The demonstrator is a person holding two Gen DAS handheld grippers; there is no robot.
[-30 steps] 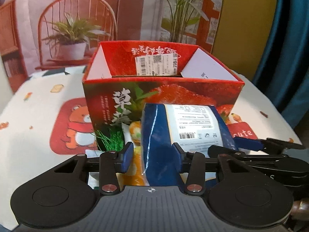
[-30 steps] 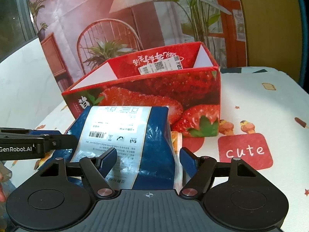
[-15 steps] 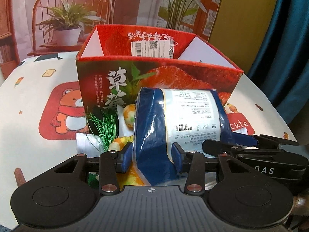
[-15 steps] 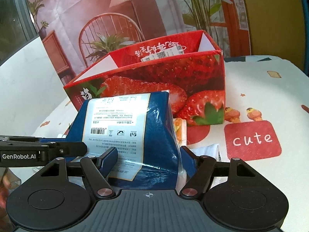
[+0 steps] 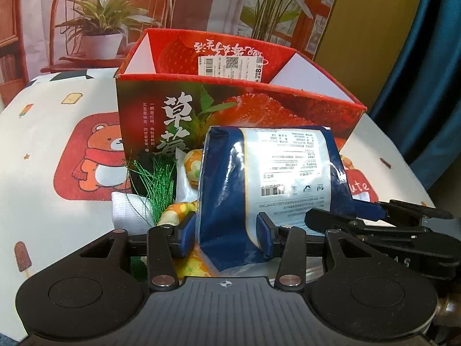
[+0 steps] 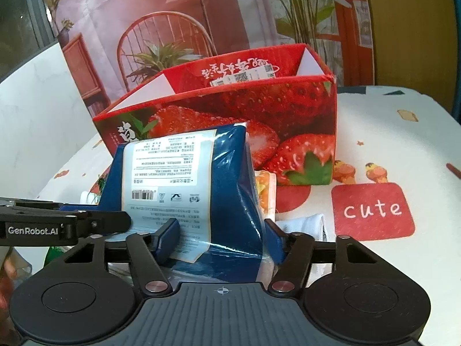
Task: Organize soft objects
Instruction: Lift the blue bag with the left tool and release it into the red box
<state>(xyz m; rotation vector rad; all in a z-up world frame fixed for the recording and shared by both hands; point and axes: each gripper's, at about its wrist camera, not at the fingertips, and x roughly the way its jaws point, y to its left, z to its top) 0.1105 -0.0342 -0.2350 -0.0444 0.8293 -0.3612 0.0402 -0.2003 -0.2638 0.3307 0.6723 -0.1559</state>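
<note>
A blue plastic pack with a white printed label (image 5: 273, 173) (image 6: 187, 178) hangs in front of the open red strawberry box (image 5: 288, 106) (image 6: 259, 106). My left gripper (image 5: 227, 235) is shut on the pack's left end. My right gripper (image 6: 220, 238) has its jaws closing on the pack's right end, and both pads touch the film. Each gripper shows in the other's view, the right one (image 5: 374, 216) beside the pack and the left one (image 6: 72, 222) low on the left. The box's inside is mostly hidden behind its front wall.
Under the pack lie a green tassel (image 5: 161, 184), a white cloth (image 5: 126, 210), orange-yellow soft pieces (image 5: 193, 164) and a white sock (image 6: 305, 225). The tablecloth carries a bear patch (image 5: 95, 158) and a "cute" patch (image 6: 371, 210). A blue curtain (image 5: 426, 57) hangs on the right.
The right jaws have narrowed onto the pack. The pack now stands a little higher against the box in both views. The left grip is unchanged.
</note>
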